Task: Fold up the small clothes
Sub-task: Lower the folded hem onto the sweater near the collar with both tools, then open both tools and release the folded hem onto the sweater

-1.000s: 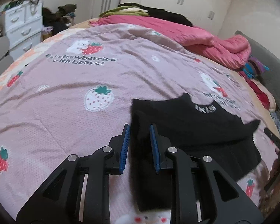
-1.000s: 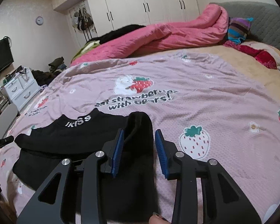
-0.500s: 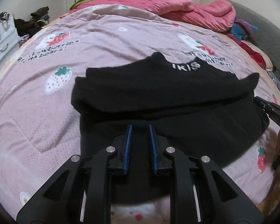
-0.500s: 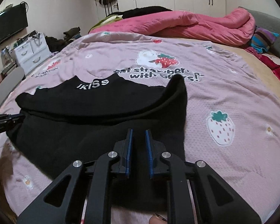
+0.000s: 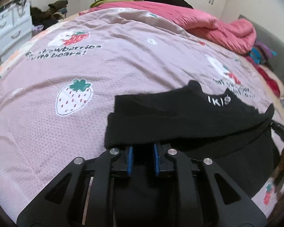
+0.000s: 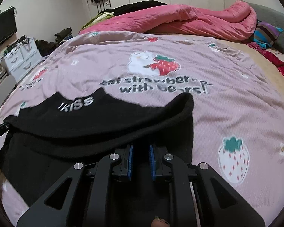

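Black garment [image 5: 189, 124] on strawberry bedspread [image 5: 66, 75] | left gripper [image 5: 142, 157] clamped on its hem | right gripper [image 6: 141, 157] clamped likewise

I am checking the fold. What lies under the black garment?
Under the black garment only the pink strawberry bedsheet shows around it; anything beneath stays covered.
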Demonstrator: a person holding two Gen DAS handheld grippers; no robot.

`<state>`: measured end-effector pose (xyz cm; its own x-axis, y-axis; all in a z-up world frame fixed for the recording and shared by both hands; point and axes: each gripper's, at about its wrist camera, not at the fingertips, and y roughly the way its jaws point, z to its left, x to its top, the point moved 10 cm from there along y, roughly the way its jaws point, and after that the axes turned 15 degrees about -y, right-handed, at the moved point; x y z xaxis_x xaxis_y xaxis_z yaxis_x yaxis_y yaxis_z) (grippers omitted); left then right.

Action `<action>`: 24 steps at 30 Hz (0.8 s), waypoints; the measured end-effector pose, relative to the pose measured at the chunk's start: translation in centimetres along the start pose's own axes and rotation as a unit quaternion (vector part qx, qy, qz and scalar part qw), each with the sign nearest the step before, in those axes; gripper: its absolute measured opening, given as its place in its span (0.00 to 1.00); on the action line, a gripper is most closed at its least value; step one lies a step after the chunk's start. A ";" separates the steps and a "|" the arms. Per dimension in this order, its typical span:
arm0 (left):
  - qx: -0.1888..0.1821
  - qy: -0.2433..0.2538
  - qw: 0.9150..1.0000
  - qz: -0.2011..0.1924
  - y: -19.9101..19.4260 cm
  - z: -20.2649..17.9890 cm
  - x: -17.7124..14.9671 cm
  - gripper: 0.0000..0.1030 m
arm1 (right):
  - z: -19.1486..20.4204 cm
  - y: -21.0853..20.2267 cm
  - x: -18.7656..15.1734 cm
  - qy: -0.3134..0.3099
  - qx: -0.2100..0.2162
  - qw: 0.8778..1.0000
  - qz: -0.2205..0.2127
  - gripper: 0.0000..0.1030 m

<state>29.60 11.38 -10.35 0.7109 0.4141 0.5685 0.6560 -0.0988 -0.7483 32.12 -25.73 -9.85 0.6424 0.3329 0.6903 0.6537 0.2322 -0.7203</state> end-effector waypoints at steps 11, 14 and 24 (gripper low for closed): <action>-0.061 -0.048 0.994 -0.077 -2.9 0.0 4.8 0.06 | -3.7 0.9 1.3 0.052 -0.039 0.998 0.000 0.13; -0.083 -0.067 0.992 -0.075 -3.8 0.4 5.7 0.26 | -4.5 0.5 1.0 0.052 -0.047 0.998 0.000 0.14; -0.036 -0.083 0.996 0.015 -0.8 3.5 3.5 0.31 | -5.1 0.6 0.3 0.044 -0.032 0.998 0.016 0.39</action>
<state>30.69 16.09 -8.90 0.6829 0.5529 0.4774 0.6559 -0.1763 -0.7340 34.74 -30.15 -9.67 0.6936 0.2574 0.6728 0.6549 0.1635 -0.7378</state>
